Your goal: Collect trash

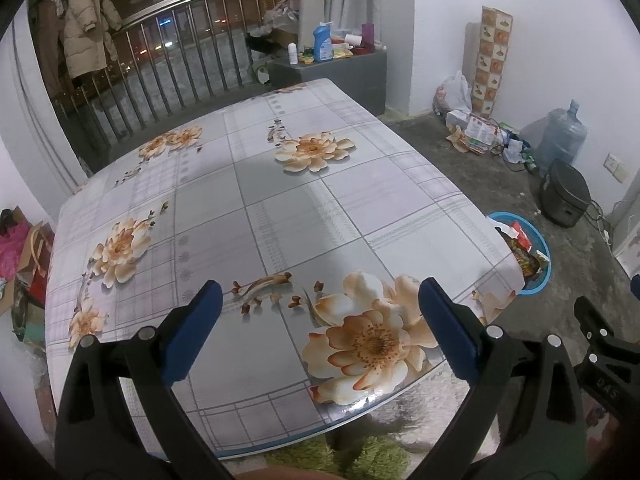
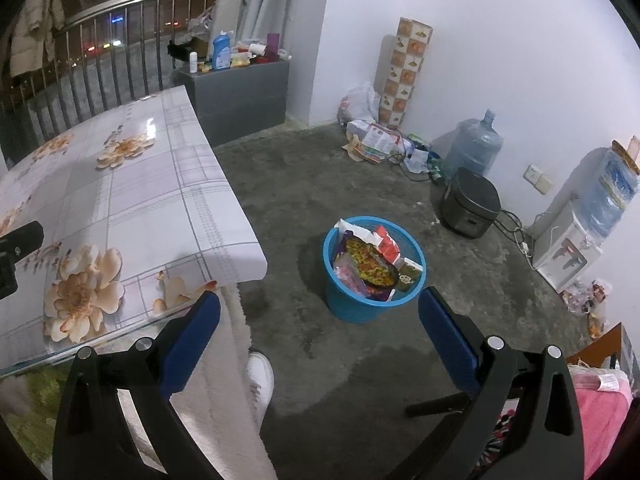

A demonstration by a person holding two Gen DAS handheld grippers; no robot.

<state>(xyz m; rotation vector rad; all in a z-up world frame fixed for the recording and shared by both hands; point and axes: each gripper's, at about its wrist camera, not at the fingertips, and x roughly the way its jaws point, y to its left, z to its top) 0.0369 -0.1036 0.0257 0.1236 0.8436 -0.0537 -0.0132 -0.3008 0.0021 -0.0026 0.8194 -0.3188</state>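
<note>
Both the left gripper (image 1: pixel 320 328) and right gripper (image 2: pixel 320 332) hang with jaws spread and nothing between them. The crumpled wrapper trash (image 2: pixel 370 262) sits in the round blue plastic bin (image 2: pixel 340 304) on the floor at twelve o'clock from the right gripper, likely dropped there since the flower-patterned glossy tablecloth (image 1: pixel 280 208) looks bare.

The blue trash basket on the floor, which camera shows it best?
The right wrist view: the blue trash basket stands whole on the floor, its wrappers visible inside. The left wrist view shows only part of its rim past the table corner.
</note>
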